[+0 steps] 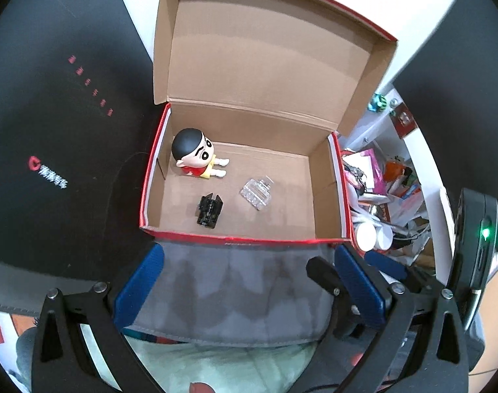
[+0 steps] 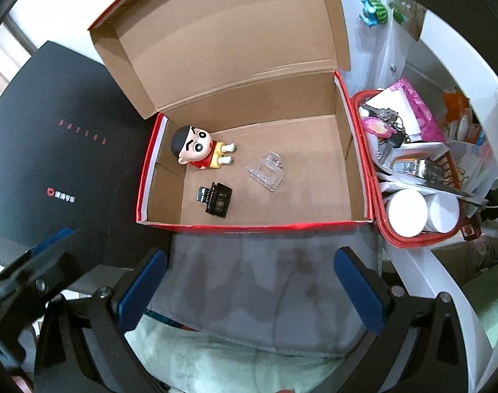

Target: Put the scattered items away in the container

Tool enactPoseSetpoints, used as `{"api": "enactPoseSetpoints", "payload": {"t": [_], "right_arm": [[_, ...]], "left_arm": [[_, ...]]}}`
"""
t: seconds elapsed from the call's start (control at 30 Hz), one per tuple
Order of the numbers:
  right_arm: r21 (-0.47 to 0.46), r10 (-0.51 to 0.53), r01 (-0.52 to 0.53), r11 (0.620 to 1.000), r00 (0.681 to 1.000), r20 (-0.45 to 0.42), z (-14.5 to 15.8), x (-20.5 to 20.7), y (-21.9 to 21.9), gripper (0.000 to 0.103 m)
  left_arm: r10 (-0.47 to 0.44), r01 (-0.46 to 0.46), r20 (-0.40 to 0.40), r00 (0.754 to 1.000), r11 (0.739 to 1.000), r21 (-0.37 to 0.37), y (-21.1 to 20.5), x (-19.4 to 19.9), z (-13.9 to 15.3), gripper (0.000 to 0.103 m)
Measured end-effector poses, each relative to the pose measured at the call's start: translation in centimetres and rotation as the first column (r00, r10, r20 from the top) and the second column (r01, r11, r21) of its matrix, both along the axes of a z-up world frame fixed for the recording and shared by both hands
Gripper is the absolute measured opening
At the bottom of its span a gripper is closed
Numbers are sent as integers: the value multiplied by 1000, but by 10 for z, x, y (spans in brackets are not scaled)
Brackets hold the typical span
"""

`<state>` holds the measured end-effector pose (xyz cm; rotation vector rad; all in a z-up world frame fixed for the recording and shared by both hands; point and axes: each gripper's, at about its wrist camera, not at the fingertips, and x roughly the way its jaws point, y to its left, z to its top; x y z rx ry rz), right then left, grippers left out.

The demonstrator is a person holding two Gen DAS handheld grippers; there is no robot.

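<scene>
Though lid up, box (image 2: 360, 177) holds figurine (image 2: 200, 150), blk clip (image 2: 216, 199), clr clip (image 2: 267, 172).

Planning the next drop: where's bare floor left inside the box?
Free: the right half of the cardboard box floor, between the clear plastic piece and the right wall. Crowded: left side, with the figurine and black clip. Red basket outside is packed.

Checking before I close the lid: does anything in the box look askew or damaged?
Nothing looks damaged. The figurine lies on its back rather than standing; the black clip and clear clip lie loose on the box floor.
</scene>
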<state>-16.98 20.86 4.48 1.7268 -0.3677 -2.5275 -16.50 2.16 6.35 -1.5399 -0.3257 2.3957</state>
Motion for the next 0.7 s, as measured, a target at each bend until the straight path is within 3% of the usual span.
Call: {"api": "enactPoseSetpoints", "payload": {"t": [0.7], "right_arm": [[59, 56, -50, 997, 993, -101, 47, 69, -2, 103]], "left_arm": [[-23, 10, -169, 985, 997, -77, -15, 81, 47, 103]]}}
